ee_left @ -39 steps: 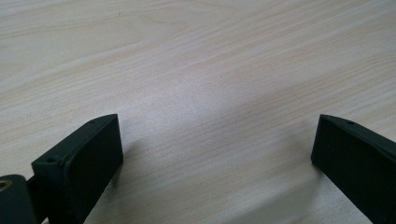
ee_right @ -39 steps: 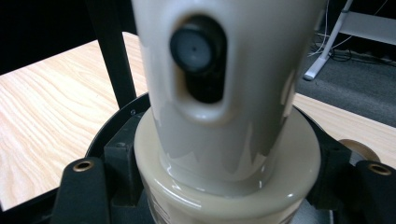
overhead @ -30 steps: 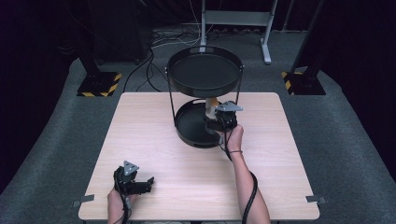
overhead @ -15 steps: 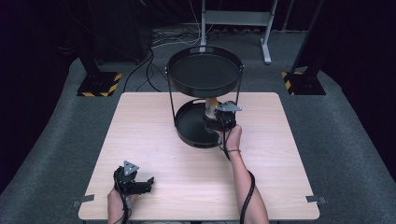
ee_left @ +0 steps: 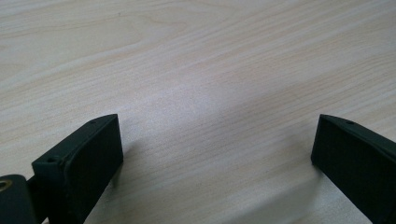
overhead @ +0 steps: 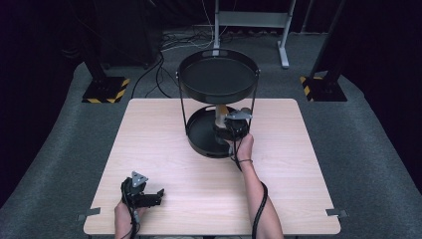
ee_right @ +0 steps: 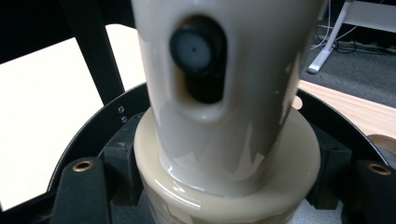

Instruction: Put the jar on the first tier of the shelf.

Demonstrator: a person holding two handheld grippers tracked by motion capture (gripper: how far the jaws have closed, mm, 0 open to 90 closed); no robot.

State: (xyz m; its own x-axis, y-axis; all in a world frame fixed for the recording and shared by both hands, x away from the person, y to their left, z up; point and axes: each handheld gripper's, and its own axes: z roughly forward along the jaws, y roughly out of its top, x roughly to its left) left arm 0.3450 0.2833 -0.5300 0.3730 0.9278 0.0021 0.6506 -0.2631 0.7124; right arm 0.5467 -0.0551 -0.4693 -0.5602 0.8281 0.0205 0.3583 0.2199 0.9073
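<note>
My right tongs (overhead: 228, 130) clamped the cream bottle (ee_right: 224, 107) in the lower tray (overhead: 199, 137); left tongs (overhead: 149, 197) sat apart on the surface (overhead: 298, 169).

Dark room, grey carpet floor (overhead: 59, 149) — cables (overhead: 171, 45), metal stand (overhead: 249, 20)

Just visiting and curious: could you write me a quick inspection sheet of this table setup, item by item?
Surface: pale wooden table, bare around the stand.
Job's things: beige pump bottle standing on the lower tray of a black two-tier stand.
Clutter: nothing seen.
Grippers: right gripper at the bottle, jaws on either side of its base; left gripper open, resting on the table.
Cables: black cable along the right forearm; more on the floor.
Surroundings: dark carpet, grey metal frame, hazard-striped bases.
</note>
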